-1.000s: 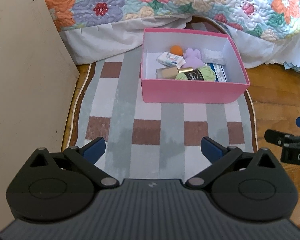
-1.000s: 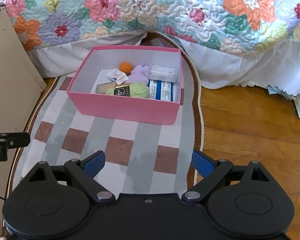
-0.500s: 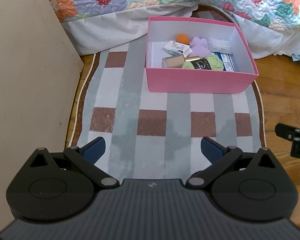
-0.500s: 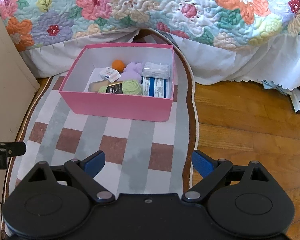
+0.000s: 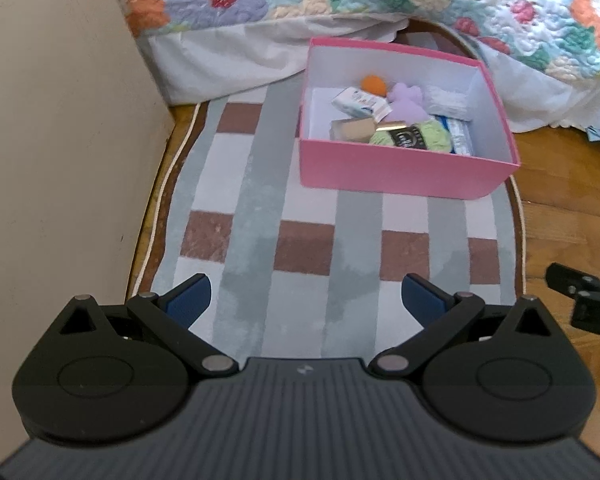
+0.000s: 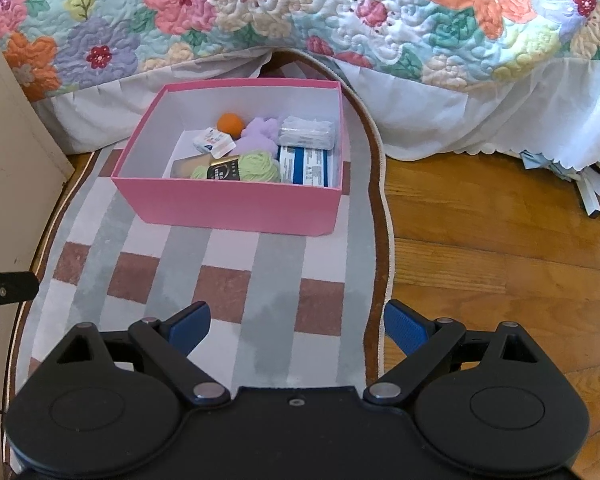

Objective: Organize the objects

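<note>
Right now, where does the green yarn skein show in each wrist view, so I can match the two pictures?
Left wrist view: the green yarn skein lies right of centre in the upper half, against the near wall of the pink box.
Right wrist view: the skein sits left of centre, at mid-height, against that same near wall.
Shared landmark: the orange ball at the back of the box.

Box (image 6: 236, 204) on the rug (image 6: 228, 280) before the bed (image 6: 300, 12) — floor (image 6: 500, 240) right, board (image 5: 60, 160) left
</note>
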A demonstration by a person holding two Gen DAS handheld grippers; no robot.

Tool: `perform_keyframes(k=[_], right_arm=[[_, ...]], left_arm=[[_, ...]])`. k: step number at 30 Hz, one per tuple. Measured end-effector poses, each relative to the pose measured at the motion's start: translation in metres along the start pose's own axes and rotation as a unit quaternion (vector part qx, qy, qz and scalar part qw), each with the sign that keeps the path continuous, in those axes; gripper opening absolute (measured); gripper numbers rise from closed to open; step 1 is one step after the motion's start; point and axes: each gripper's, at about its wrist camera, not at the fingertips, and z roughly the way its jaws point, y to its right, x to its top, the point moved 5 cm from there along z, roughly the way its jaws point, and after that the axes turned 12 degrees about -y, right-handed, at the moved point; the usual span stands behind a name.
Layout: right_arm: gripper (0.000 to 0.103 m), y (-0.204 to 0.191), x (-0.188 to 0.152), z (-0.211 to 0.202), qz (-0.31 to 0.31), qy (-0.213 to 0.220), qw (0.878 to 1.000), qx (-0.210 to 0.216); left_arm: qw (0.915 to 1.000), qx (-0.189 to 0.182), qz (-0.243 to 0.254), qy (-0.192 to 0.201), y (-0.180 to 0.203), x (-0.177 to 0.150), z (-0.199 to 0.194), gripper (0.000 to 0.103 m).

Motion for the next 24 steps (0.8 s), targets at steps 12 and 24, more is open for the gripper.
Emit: perform_keyframes(k=[12, 24], right_arm=[[0.096, -0.0015, -0.0027, 0.0041, 0.006, -0.005, 1.000, 0.001], [0.096, -0.0067, -0.0043, 0.0076, 0.006, -0.010, 1.000, 0.009]], left_arm=[[1.0000, -0.004, 0.003, -0.004, 0.0021, -0.0021, 0.0047, 0.103], [0.9999, -0.015, 0.007, -0.002, 0.0083, -0.0023, 0.0091, 0.103]])
